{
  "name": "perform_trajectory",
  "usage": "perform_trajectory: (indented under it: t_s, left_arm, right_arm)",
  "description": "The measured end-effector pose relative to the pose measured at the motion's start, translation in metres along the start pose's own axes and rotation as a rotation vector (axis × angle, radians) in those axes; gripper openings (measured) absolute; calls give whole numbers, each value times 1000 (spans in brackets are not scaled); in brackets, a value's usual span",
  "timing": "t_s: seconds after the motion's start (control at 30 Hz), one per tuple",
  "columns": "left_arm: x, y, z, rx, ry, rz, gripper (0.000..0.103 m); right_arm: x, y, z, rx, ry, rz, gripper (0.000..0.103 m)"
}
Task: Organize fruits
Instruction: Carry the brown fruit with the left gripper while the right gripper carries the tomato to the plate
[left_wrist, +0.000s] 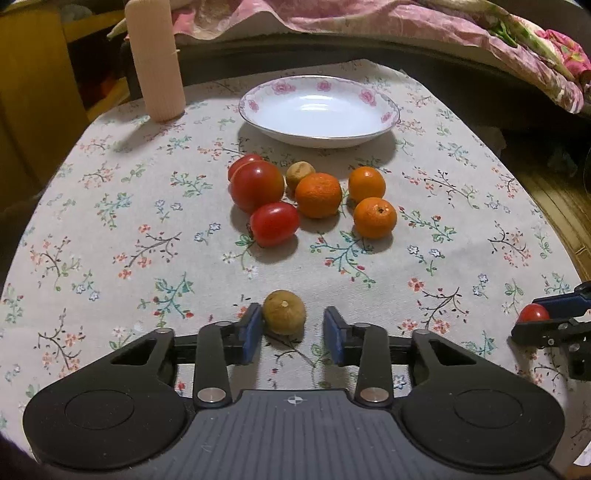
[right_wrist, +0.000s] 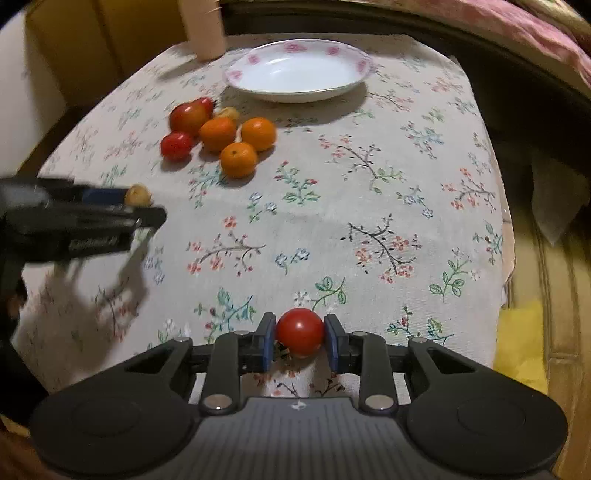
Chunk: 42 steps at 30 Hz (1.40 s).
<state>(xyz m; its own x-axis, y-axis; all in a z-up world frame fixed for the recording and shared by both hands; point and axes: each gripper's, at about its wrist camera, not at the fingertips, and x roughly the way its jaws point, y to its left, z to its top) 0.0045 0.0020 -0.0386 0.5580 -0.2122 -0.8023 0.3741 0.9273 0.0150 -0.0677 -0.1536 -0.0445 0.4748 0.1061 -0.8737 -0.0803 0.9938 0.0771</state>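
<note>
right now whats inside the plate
Nothing: the plate shows only its bare white basin in both views. All the fruit lies on the cloth in front of it. What is under the plate is hidden.

On the worktop (left_wrist: 110, 229) the plate (left_wrist: 319, 110) lies at the far side, with a cylinder (left_wrist: 155, 62) standing to its left. Nearer than the plate, a cluster: three tomatoes (left_wrist: 255, 185) on the left, three oranges (left_wrist: 318, 195) on the right, one small fruit (left_wrist: 300, 174) behind them. Another small fruit (left_wrist: 284, 312) lies nearest, between the left tool's (left_wrist: 293, 332) fingers. A lone tomato (right_wrist: 300, 332) sits between the right tool's (right_wrist: 300, 341) fingers.
</note>
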Motion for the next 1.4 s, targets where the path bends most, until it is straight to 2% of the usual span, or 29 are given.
perform_trajectory:
  t_s: [0.1,0.37,0.6,0.9,1.2,1.4]
  left_arm:
    - [-1,2,1,-13,-3,8,35]
    - [-2,-3,-1,5,-1,34,32]
    - [-7,-4,8,-19,7,24,32]
    - [-15,-4,50,13,-68,19,32]
    - [18,2,107,4,-101,6,32]
    - [42,-1,124,15,-87,11,32]
  right_arm:
    - [0,0,1,2,-3,-6,30]
    - [-9,-2,6,18,-55,55,30]
    - [-19,-2,21,31,-96,77,30]
    - [-22,4,82,18,-181,74,30]
    - [7,8,146,-27,-193,30,30]
    - [34,-3,178,-13,-195,15,30]
